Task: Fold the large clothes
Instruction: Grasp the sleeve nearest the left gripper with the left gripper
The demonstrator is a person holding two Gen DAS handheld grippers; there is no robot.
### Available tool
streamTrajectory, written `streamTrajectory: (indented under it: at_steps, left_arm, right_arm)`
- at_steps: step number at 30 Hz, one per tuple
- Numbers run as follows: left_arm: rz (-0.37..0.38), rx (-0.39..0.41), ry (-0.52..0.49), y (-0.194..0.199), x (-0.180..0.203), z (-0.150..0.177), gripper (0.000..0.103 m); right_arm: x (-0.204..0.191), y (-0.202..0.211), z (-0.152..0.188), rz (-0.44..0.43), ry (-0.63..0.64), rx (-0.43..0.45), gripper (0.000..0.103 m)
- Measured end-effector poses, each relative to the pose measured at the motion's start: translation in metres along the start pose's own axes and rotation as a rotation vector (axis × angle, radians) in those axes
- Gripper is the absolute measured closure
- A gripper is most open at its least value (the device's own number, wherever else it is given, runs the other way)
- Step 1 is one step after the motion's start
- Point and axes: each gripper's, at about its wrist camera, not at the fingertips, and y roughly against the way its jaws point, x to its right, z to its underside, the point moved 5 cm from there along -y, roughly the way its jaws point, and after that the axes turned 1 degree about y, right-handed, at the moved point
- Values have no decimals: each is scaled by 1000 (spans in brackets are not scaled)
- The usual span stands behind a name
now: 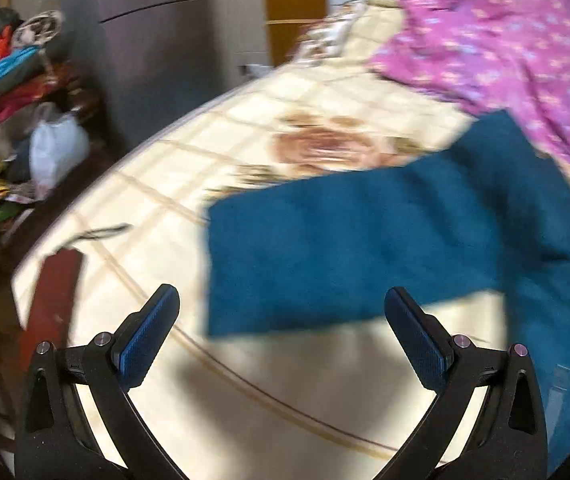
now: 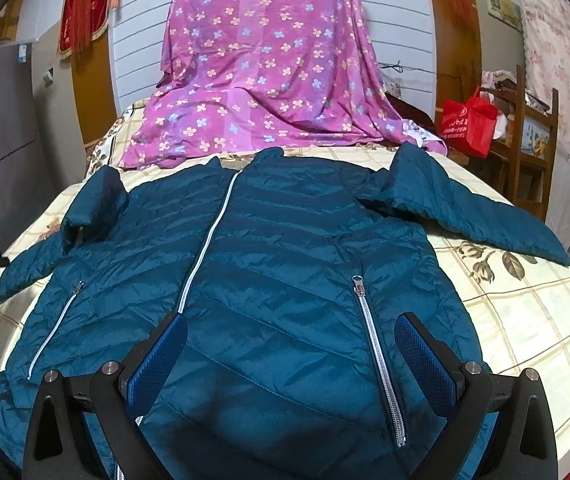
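One teal quilted jacket (image 2: 285, 264) lies flat, front up, on a bed (image 2: 525, 312) covered in a cream checked sheet with a floral print. Its central white zip (image 2: 209, 236) is closed, and two white pocket zips show on the front panels. Both sleeves are spread outward; the one at the image's left is doubled back near the shoulder. The right gripper (image 2: 291, 356) hovers over the lower hem with its jaws spread wide, holding nothing. In the blurred left wrist view, the left gripper (image 1: 281, 320) is likewise spread and empty, above the bare sheet just beside a sleeve (image 1: 325, 256) of the jacket. Beyond the collar, a purple flowered cloth (image 2: 269, 68) drapes from the wall side down onto the bed. Containers: a red bag (image 2: 469, 120) sits on a wooden shelf unit (image 2: 533, 136) right of the bed, contents not visible. A white plastic bag (image 1: 57, 148) rests among cluttered items left of the bed; contents cannot be determined.
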Motion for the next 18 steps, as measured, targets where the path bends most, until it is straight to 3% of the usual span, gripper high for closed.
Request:
streamTrajectory:
  at_steps: [6,10,18]
  left_arm:
    - [45,-123,71,-54,-27,3,1]
    - [97,-213,33,-74,-6,11,0]
    - [121,-173,-8,-88,6,-4,3]
  right_arm:
    - [-4,-4,1,-7,6,-16,0]
    - [-8,-6,3,-2,26,-22,0]
    - [-12,-9,3,-4,40,-25,0]
